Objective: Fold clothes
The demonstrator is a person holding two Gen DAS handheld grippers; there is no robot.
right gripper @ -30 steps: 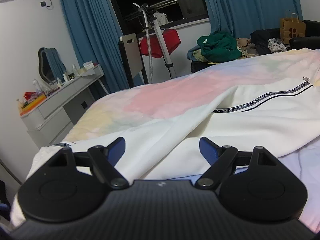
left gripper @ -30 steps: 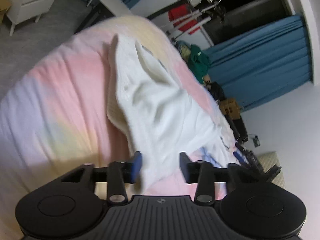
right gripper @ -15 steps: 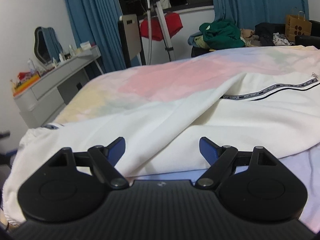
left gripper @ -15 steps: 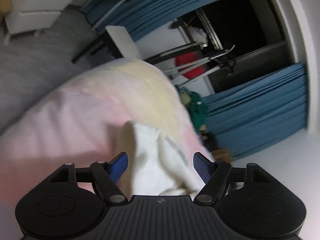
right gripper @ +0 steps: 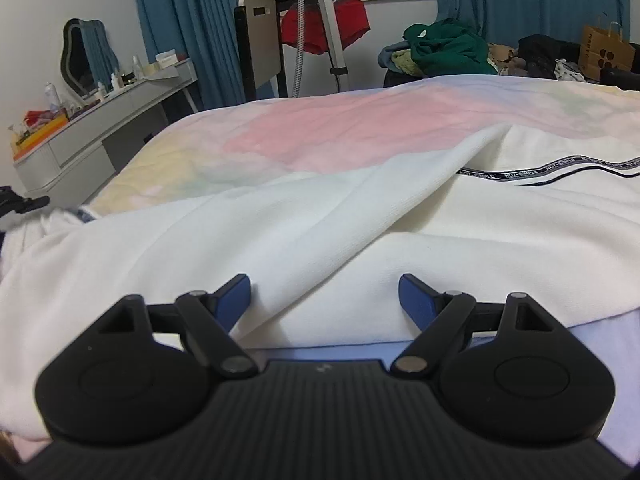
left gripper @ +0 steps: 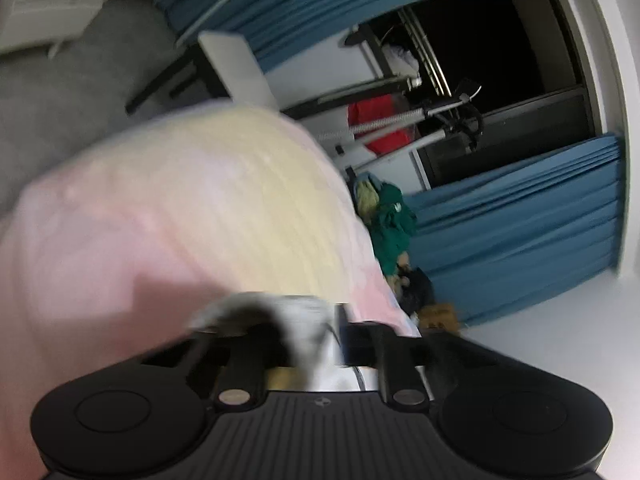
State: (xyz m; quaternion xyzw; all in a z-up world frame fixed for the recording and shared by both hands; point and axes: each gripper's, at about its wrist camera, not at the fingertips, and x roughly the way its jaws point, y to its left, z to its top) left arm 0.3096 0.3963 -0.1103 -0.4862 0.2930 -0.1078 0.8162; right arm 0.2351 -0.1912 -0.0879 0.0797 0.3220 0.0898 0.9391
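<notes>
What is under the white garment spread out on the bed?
The white garment lies on a pastel pink, yellow and lilac bedspread, which shows beyond it and along its near hem. Whatever lies beneath its folded layers is covered.

Support: a bed under a pastel cover of pink, yellow and pale blue patches.
Load on bed: one white garment lay spread and creased across the near part of the cover.
Garment detail: a black lettered stripe ran along its right portion.
Garment edge: the near hem lay on the pale blue patch.
</notes>
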